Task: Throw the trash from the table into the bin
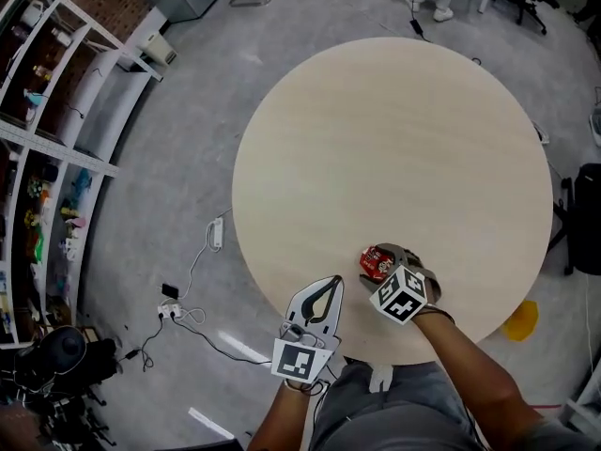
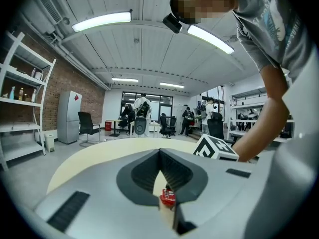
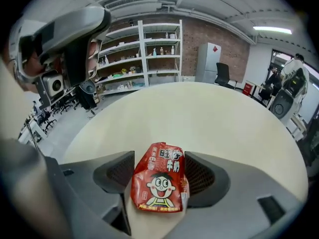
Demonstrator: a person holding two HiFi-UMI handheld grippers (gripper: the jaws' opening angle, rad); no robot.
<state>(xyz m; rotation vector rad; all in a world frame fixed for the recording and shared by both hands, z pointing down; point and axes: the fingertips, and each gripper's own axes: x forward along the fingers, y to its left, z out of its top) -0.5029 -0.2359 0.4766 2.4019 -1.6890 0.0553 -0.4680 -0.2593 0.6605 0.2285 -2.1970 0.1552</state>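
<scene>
A crushed red snack carton point(image 1: 376, 263) with a cartoon face lies on the round pale table point(image 1: 394, 139) near its front edge. My right gripper point(image 1: 383, 259) points steeply down over it. In the right gripper view the carton point(image 3: 159, 178) sits on the table point(image 3: 199, 113) between the spread jaws of the right gripper point(image 3: 159, 158), which stand close at its sides without a visible squeeze. My left gripper point(image 1: 334, 281) hovers at the table's edge just left of the carton, its tips together and nothing held. In the left gripper view the carton point(image 2: 168, 197) shows beyond the left gripper's point(image 2: 160, 152) shut jaws.
White shelving point(image 1: 47, 111) runs along the left wall. A power strip with cables point(image 1: 216, 233) lies on the floor left of the table. A yellow object point(image 1: 521, 320) sits on the floor at the right, next to a black chair point(image 1: 587, 219). A person's feet point(image 1: 432, 7) stand beyond the table.
</scene>
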